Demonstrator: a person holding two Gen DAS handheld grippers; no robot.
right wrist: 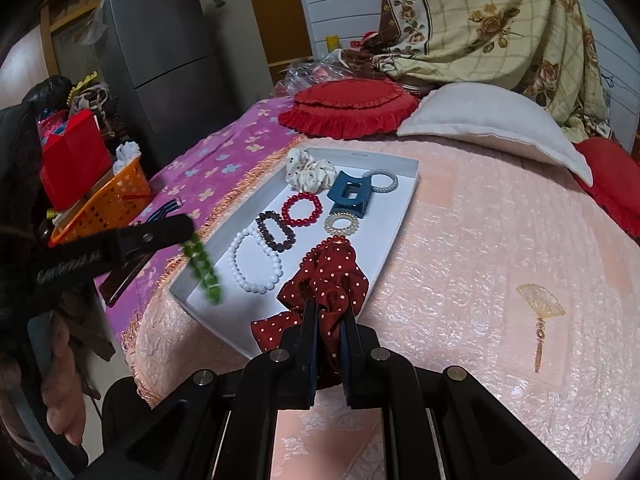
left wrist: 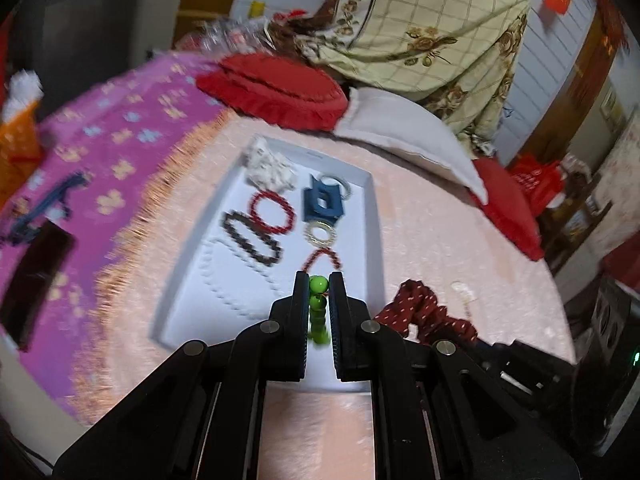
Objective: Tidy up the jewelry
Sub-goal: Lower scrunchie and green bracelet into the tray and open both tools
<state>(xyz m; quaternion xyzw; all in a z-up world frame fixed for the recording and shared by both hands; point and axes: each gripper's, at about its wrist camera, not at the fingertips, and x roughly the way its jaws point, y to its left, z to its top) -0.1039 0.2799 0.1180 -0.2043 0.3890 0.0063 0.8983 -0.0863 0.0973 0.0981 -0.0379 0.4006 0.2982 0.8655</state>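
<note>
Above the white tray [right wrist: 404,200] on the bed, already holding several bracelets and hair ties, the left tool [left wrist: 319,286] clamps a green bead bracelet [right wrist: 202,268], the right tool [right wrist: 330,314] a red dotted scrunchie [right wrist: 328,276], while a fan-shaped hairpin [right wrist: 540,304] lies outside.

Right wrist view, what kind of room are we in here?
Probably a bedroom at home: the white tray lies on a peach bedspread beside a white pillow, and a grey fridge stands behind.

Both wrist views close above the bed, angled downward; both share the white tray [left wrist: 372,216] [right wrist: 408,196]
</note>
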